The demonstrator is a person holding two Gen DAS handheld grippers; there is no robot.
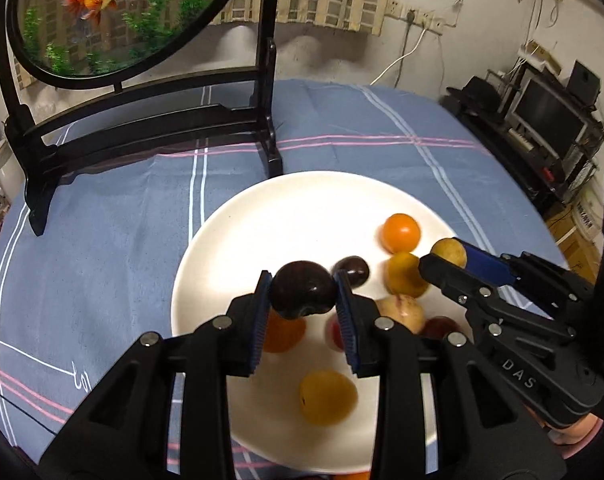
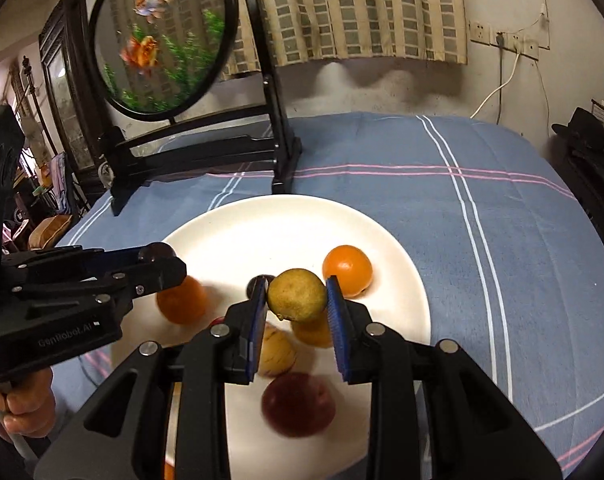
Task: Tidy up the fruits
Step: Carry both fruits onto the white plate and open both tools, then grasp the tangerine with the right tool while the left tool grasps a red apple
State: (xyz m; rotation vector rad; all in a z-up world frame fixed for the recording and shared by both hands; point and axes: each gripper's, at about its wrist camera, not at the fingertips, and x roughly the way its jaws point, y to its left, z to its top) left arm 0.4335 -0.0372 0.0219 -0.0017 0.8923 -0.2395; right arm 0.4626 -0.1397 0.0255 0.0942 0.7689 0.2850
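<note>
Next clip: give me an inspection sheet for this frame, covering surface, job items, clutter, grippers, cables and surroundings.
Surface: blue striped cloth over the table.
Job's things: white plate holding oranges, yellow fruits and dark fruits.
Clutter: framed goldfish panel on a black stand behind the plate.
Grippers: left gripper holds a dark plum; right gripper holds a yellow-green fruit; both above the plate.
Cables: white cord from a wall socket.
Surroundings: curtain, monitor shelf.
</note>
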